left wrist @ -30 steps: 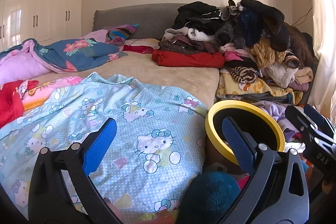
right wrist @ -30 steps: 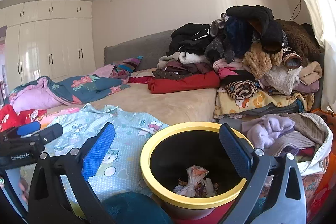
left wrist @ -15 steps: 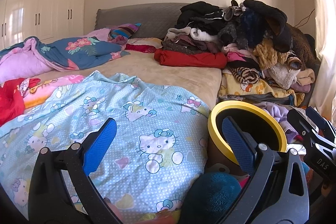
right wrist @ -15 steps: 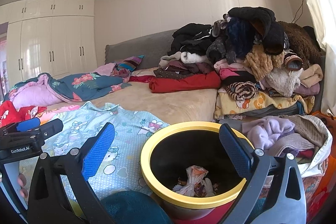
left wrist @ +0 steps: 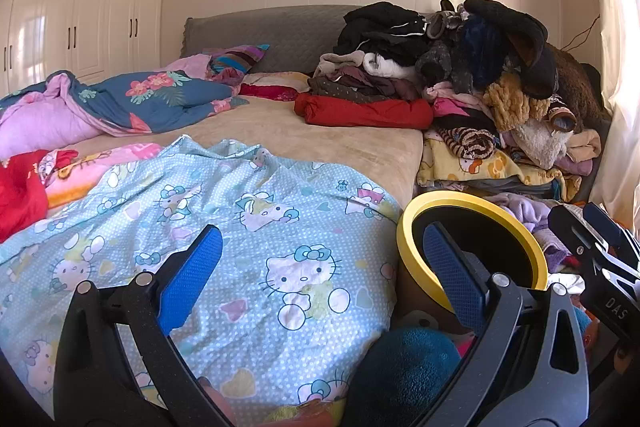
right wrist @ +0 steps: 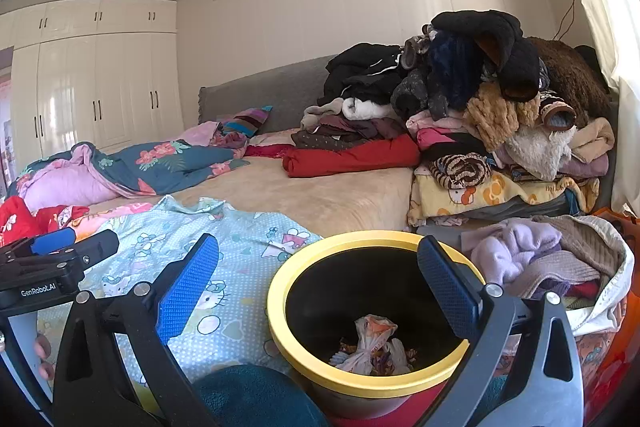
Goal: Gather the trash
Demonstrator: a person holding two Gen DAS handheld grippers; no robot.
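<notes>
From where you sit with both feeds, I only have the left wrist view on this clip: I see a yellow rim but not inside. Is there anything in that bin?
Observer: Yes. In the right wrist view the yellow-rimmed bin holds a crumpled wrapper bag at the bottom.
Operator: Is the right gripper carrying anything?
Observer: No. The right gripper is open and empty, its fingers either side of the bin's mouth.
Operator: Anything right of the bin that I can't make out?
Observer: A heap of lilac knitwear sits beside the rim there.
Operator: And my left gripper?
Observer: The left gripper is open too, over the Hello Kitty sheet.
</notes>
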